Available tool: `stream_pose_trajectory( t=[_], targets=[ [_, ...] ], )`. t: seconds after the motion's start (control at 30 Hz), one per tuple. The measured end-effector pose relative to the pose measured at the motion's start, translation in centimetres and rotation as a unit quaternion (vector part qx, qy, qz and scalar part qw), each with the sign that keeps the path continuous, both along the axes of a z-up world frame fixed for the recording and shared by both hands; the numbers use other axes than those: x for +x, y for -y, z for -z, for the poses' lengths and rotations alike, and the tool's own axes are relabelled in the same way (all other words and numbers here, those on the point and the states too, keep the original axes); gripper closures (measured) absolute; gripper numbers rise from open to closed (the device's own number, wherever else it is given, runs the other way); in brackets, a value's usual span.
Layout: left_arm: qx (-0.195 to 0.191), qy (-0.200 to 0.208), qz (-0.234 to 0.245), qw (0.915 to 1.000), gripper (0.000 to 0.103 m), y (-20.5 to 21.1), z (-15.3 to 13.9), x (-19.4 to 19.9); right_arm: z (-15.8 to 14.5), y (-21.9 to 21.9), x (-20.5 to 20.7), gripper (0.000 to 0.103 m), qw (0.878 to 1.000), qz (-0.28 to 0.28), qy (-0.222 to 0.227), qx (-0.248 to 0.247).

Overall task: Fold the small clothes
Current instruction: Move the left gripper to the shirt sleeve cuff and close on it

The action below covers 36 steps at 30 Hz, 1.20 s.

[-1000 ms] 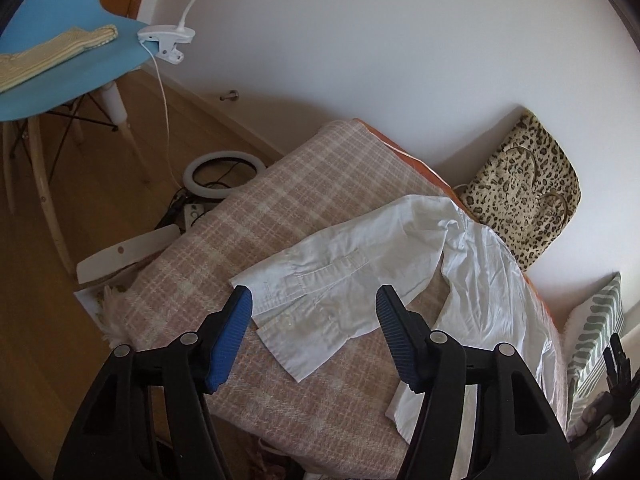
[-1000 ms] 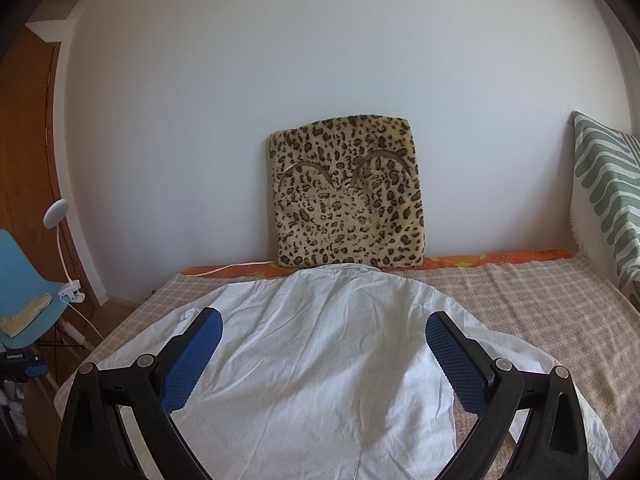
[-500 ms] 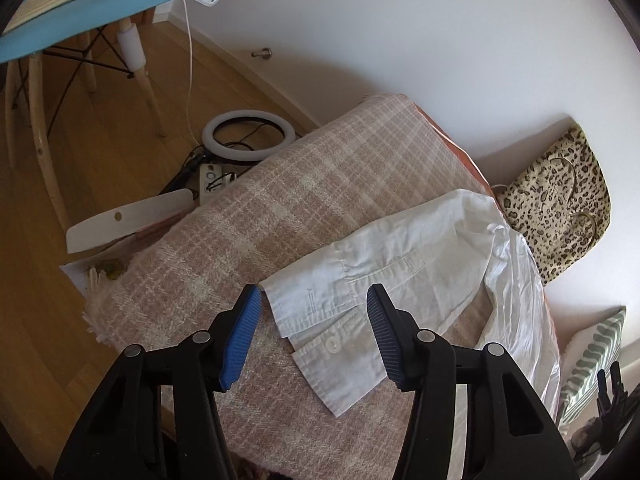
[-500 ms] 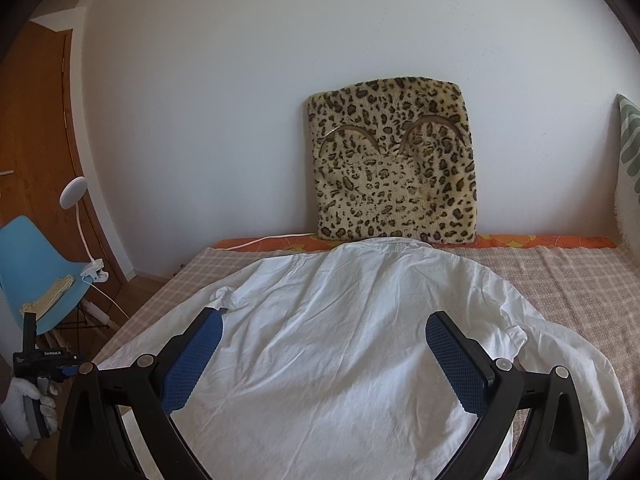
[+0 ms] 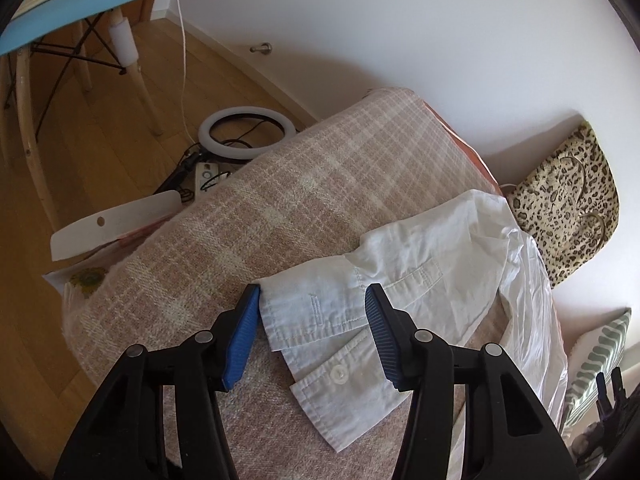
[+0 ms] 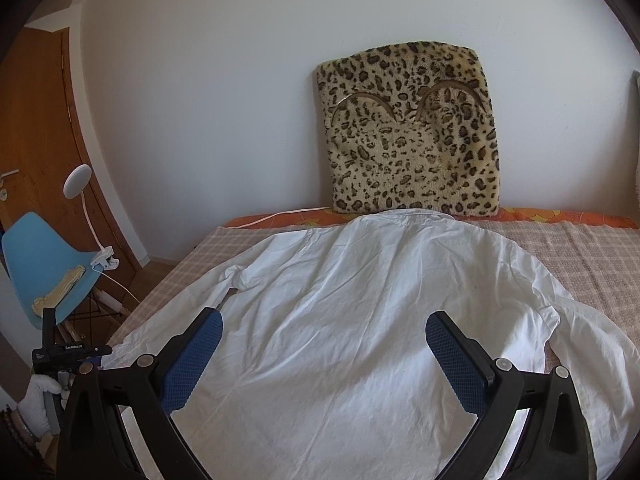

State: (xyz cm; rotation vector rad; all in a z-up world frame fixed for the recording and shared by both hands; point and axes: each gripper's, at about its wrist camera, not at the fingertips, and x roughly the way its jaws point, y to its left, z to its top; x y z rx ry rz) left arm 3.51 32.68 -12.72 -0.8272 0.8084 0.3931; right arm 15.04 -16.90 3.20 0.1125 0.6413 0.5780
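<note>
A white long-sleeved shirt (image 6: 360, 300) lies spread back-up on a plaid-covered bed (image 5: 280, 200). In the left wrist view its left sleeve (image 5: 400, 280) stretches toward me and ends in a buttoned cuff (image 5: 316, 320). My left gripper (image 5: 312, 300) is open, its blue pads (image 5: 244, 332) on either side of the cuff end, close above the blanket. My right gripper (image 6: 324, 344) is open and empty, hovering over the lower back of the shirt.
A leopard-print cushion (image 6: 412, 132) leans on the wall behind the collar. A striped pillow (image 5: 600, 364) lies at the bed's right end. Left of the bed are a blue chair (image 6: 44, 272) with a clip lamp (image 6: 80, 184), a ring light (image 5: 244, 136) and cables on the wooden floor.
My left gripper has moved down and forward to the sleeve cuff, which now lies between its pads. My right gripper has shifted left and slightly lower over the shirt.
</note>
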Motion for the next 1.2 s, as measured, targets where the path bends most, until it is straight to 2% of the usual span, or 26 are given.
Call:
stream_pose_trajectory(
  t=[0.17, 0.23, 0.27, 0.3, 0.47, 0.53, 0.6, 0.7, 0.77, 0.87, 1.0, 1.03, 1.1, 1.2],
  targets=[
    [0.003, 0.000, -0.002, 1.0000, 0.053, -0.3, 0.0, 0.8, 0.5, -0.9, 0.1, 0.000, 1.000, -0.005, 0.001, -0.016],
    [0.013, -0.011, -0.006, 0.9998, 0.076, -0.1, -0.1, 0.8, 0.7, -1.2, 0.2, 0.000, 1.000, -0.009, 0.000, -0.021],
    [0.006, -0.010, -0.005, 0.9999, 0.088, -0.1, 0.0, 0.6, 0.8, -1.3, 0.1, 0.000, 1.000, -0.011, -0.001, -0.023],
    [-0.003, -0.003, -0.009, 0.9999, 0.088, -0.3, -0.1, 0.4, 0.8, -1.4, 0.2, 0.000, 1.000, -0.013, -0.002, -0.024],
    [0.005, 0.001, -0.028, 0.9996, 0.088, -1.0, -0.8, -0.4, 0.8, -1.6, 0.0, 0.000, 0.999, -0.022, -0.003, -0.024],
    [-0.009, -0.013, -0.043, 0.9990, 0.078, -1.5, -0.5, -0.5, 0.7, -1.7, -0.1, 0.000, 0.999, -0.025, 0.000, -0.023],
    [-0.019, -0.010, -0.054, 0.9983, 0.068, -1.8, -0.4, -0.7, 0.5, -1.8, -0.2, 0.000, 0.999, -0.030, 0.006, -0.024],
    [-0.022, -0.013, -0.039, 0.9989, 0.059, -1.9, 0.2, -0.2, 0.1, -1.9, -0.7, 0.000, 0.999, -0.035, 0.019, -0.026],
    [-0.004, -0.013, -0.041, 0.9991, 0.059, -1.6, 0.1, 0.0, -0.1, -1.9, -1.0, 0.000, 0.998, -0.038, 0.029, -0.030],
    [0.006, -0.012, -0.019, 0.9997, 0.059, -0.8, 0.0, 0.8, -0.3, -2.1, -1.4, 0.000, 0.998, -0.045, 0.039, -0.038],
    [-0.002, -0.002, 0.017, 0.9999, 0.059, 0.5, -0.2, 1.6, -0.1, -2.2, -1.6, 0.000, 0.997, -0.045, 0.045, -0.048],
    [0.006, -0.002, 0.027, 0.9996, 0.061, 0.9, -0.3, 1.8, -0.1, -2.3, -1.6, 0.000, 0.997, -0.044, 0.047, -0.051],
    [0.024, -0.006, 0.043, 0.9987, 0.089, 1.5, -0.4, 2.1, 0.1, -2.5, -1.6, 0.000, 0.996, -0.045, 0.048, -0.055],
    [0.049, 0.012, 0.045, 0.9977, 0.098, 1.9, -1.2, 1.8, 0.3, -2.7, -1.5, 0.000, 0.996, -0.046, 0.045, -0.056]
  ],
)
